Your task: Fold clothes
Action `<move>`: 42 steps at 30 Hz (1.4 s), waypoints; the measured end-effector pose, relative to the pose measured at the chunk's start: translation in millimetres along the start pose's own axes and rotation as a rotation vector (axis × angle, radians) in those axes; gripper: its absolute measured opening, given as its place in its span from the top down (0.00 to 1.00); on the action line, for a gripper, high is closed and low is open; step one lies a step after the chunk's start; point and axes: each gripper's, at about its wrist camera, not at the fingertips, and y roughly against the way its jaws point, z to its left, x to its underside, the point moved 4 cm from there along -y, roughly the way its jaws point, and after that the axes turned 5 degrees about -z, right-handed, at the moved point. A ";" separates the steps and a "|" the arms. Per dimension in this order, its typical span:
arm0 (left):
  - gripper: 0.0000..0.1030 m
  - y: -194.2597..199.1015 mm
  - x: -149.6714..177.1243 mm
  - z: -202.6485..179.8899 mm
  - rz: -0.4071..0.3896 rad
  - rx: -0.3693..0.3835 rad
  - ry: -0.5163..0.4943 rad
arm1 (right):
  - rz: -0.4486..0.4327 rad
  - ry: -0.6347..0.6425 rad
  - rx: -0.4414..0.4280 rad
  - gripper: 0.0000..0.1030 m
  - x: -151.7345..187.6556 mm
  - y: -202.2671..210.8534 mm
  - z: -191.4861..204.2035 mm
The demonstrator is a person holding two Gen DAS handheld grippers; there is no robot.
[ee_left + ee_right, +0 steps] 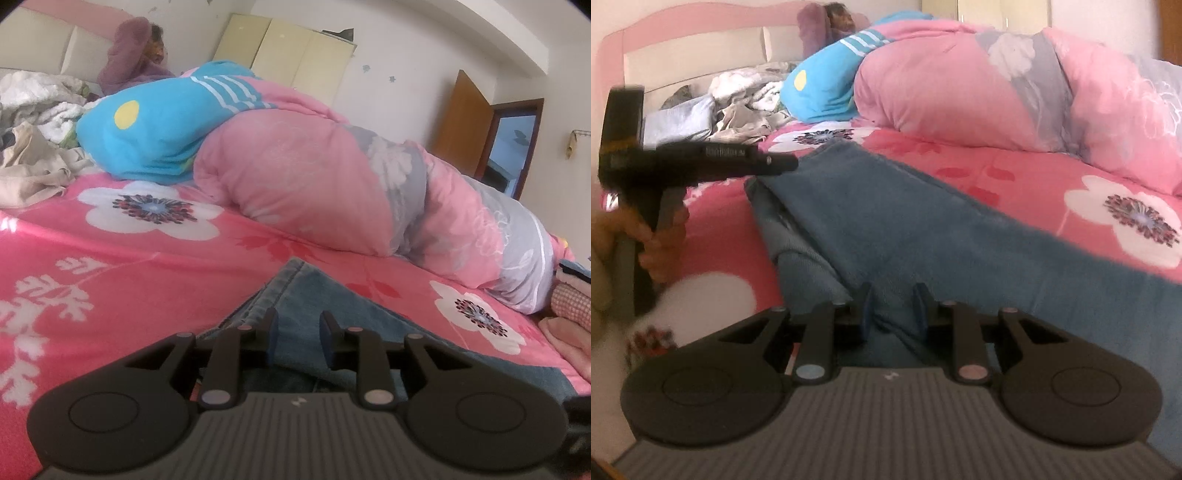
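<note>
Bottom centre of both views, the jeans (886, 229) lie across the pink bedsheet (110, 258). The left gripper (298, 332) and right gripper (892, 304) both hover with released jaws, nothing pinched, probably lining up the next fold.

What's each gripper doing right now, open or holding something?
Left gripper: partly open over the jeans, no grip visible.
Right gripper: partly open, denim between its fingers; whether it grips cannot be told.
</note>
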 end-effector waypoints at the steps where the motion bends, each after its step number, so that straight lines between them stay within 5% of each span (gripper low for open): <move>1: 0.75 -0.1 -0.1 -0.5 0.000 -0.002 -0.002 | -0.010 -0.038 -0.010 0.79 -10.6 2.2 -3.2; 5: 0.75 0.1 -0.1 -0.7 0.001 0.000 -0.002 | -0.117 -0.074 -0.033 0.79 -39.8 2.6 0.0; 9: 0.74 0.6 0.0 -0.1 0.003 0.002 -0.004 | 0.017 -0.079 -0.093 0.78 -6.1 -44.9 17.8; 14: 0.72 0.1 -0.3 0.1 0.004 0.002 0.001 | 0.017 -0.136 -0.102 0.80 -32.6 -37.5 13.3; 17: 0.72 0.3 0.0 -0.7 0.003 0.000 -0.005 | -0.071 -0.113 -0.079 0.80 -45.4 -32.6 16.3; 22: 0.71 0.3 0.0 -1.1 0.003 0.001 -0.014 | 0.019 -0.079 -0.100 0.79 -17.7 -63.1 30.2; 25: 0.71 0.3 0.0 -1.0 0.004 -0.002 -0.013 | 0.043 -0.155 -0.119 0.78 -43.1 -57.3 21.4; 30: 0.71 0.8 0.5 -2.0 0.004 -0.003 -0.014 | -0.065 -0.171 -0.095 0.78 -77.6 -66.0 14.0; 34: 0.70 0.0 1.4 -1.9 0.012 -0.007 -0.019 | 0.094 -0.183 -0.147 0.78 -45.8 -112.3 22.9; 36: 0.70 -0.3 1.3 -1.6 0.013 -0.008 -0.018 | 0.103 -0.122 -0.147 0.78 -56.4 -107.6 27.7; 42: 0.70 -1.1 1.0 -0.9 0.014 -0.013 -0.016 | 0.017 -0.203 -0.131 0.78 -97.3 -113.7 13.4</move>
